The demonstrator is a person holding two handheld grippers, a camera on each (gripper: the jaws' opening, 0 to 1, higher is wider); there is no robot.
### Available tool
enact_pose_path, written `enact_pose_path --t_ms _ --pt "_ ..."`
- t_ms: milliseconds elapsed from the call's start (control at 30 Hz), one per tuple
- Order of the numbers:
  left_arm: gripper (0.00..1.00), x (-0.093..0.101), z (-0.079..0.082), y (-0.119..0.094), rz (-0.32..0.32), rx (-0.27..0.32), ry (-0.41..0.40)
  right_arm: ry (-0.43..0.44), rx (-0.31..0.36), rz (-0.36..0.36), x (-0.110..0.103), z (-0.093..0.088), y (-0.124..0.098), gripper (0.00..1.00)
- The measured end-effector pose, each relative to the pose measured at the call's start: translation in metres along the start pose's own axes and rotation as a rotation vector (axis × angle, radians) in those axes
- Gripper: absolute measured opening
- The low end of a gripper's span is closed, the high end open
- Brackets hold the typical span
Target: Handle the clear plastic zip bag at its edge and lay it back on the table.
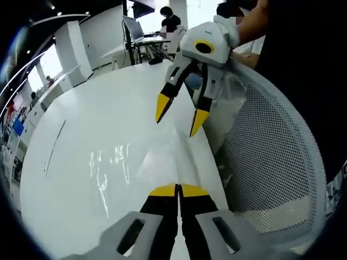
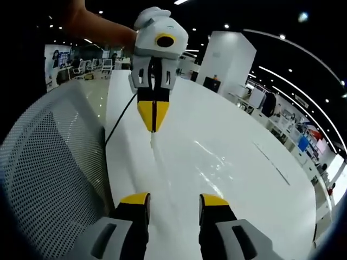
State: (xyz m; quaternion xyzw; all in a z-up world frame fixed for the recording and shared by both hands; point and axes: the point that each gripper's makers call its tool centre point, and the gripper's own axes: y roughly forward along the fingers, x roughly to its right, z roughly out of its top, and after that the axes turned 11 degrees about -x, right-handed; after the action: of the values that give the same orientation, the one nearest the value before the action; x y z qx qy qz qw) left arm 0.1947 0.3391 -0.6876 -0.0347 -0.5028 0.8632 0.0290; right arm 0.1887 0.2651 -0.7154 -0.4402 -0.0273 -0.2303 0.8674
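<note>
Pinching one edge of the clear plastic zip bag, the left gripper has its yellow-tipped jaws closed together on the film. From that grip the bag spreads flat over the glossy white round table, showing mostly as glare. Beyond the bag's far end, the right gripper hangs above the table with jaws spread wide, holding nothing. Alongside the table stands a white mesh chair back.
</note>
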Motion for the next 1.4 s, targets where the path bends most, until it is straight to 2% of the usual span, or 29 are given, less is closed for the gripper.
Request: enact_pose_path --t_ms 67,200,300,500,667,933,1133,1400 --pt "0.00 0.001 0.005 -0.002 -0.003 0.012 0.004 -0.005 -0.001 0.004 -0.001 0.000 0.001 0.31" --pt "0.00 0.001 0.012 -0.006 -0.007 0.035 0.002 -0.014 0.001 0.000 0.000 0.001 0.001 0.19" --pt "0.00 0.001 0.015 -0.008 -0.012 0.048 -0.003 -0.013 0.003 -0.003 0.001 0.002 0.001 0.14" --pt "0.00 -0.002 0.012 -0.009 -0.005 0.049 -0.016 -0.015 0.009 -0.011 0.003 0.004 0.000 0.04" --pt "0.00 -0.005 0.009 -0.010 0.004 0.052 -0.029 -0.014 0.013 -0.012 0.002 0.006 0.001 0.01" --pt "0.01 -0.007 -0.004 -0.003 0.043 0.006 0.012 -0.020 0.017 -0.013 0.003 0.011 0.001 0.00" --pt "0.13 -0.004 -0.006 -0.002 0.046 0.003 0.033 -0.016 0.011 -0.004 0.001 0.010 0.001 0.00" --pt "0.11 -0.005 -0.005 0.000 0.069 -0.004 0.067 -0.024 0.013 -0.005 0.002 0.011 0.001 0.00"
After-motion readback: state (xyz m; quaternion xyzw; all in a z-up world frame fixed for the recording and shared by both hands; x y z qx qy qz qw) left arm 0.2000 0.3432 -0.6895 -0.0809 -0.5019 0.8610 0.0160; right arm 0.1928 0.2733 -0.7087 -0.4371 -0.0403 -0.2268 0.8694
